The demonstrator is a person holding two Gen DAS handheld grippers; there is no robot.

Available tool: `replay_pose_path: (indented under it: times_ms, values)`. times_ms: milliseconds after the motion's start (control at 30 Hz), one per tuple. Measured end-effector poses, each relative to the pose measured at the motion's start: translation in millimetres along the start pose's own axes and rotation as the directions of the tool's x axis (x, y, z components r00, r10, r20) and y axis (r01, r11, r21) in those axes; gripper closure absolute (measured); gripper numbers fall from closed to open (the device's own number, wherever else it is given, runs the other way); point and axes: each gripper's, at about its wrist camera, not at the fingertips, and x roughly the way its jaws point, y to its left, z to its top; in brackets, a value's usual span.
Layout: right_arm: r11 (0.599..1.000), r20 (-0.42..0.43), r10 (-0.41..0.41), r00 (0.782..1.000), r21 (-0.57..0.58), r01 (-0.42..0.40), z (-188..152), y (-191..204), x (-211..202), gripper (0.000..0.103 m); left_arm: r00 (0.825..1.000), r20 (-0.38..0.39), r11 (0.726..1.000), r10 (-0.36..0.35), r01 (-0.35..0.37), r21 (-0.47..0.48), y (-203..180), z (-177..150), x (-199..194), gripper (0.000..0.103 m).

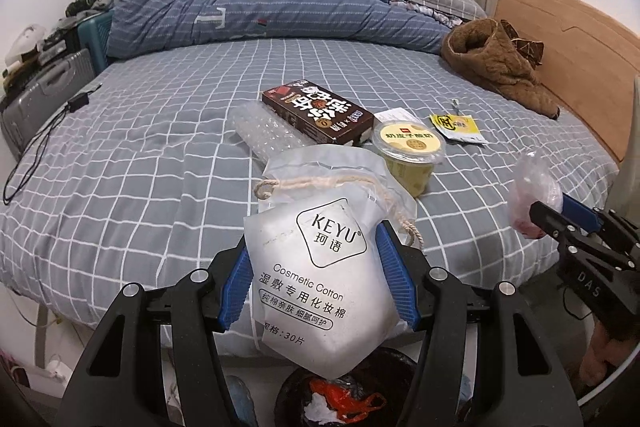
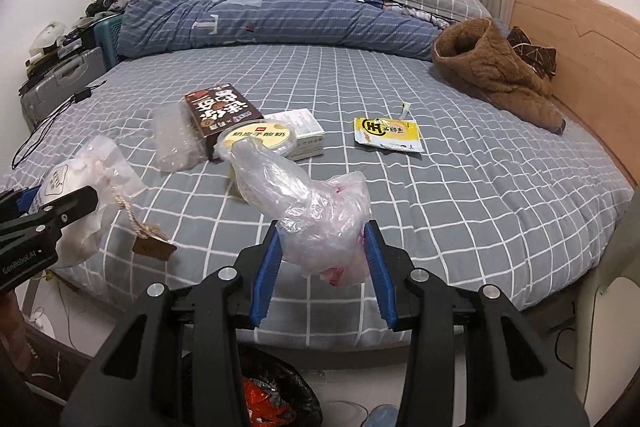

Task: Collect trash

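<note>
My left gripper (image 1: 316, 279) is shut on a white cosmetic cotton pouch (image 1: 320, 287) with a drawstring, held above the bed's near edge. My right gripper (image 2: 324, 263) is shut on a crumpled clear plastic bag (image 2: 320, 223). Each gripper shows in the other's view: the right gripper (image 1: 560, 223) at the right edge, the left gripper (image 2: 52, 211) at the left edge. On the bed lie a brown snack box (image 1: 320, 115), a bubble-wrap piece (image 1: 264, 131), a yellow-lidded yogurt cup (image 1: 408, 155), a yellow sachet (image 2: 388, 135) and a small white box (image 2: 304, 131). A black-lined trash bin (image 1: 348, 395) stands below.
The grey checked bed (image 2: 440, 219) has a rolled blue duvet (image 1: 260, 7) at the back and a brown fleece garment (image 2: 492, 71) by the wooden headboard (image 2: 592, 67). A black cable (image 1: 36, 147) lies at the left edge, beside a grey suitcase (image 1: 48, 87).
</note>
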Motion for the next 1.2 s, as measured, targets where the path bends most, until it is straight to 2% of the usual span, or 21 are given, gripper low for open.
replay_pose_path:
  times_ms: [800,1200]
  values:
    - [0.999,-0.006,0.050,0.999,-0.009,-0.051,-41.4,13.0,-47.1,0.063,0.999,-0.051,1.000,0.016,-0.017,-0.010,-4.6,-64.8,-35.0,0.048]
    - [0.998,-0.044,0.069,0.997,-0.004,-0.069,-71.8,19.0,-64.5,0.063,0.998,-0.055,1.000,0.023,-0.023,-0.017,-8.7,-80.6,-50.8,0.048]
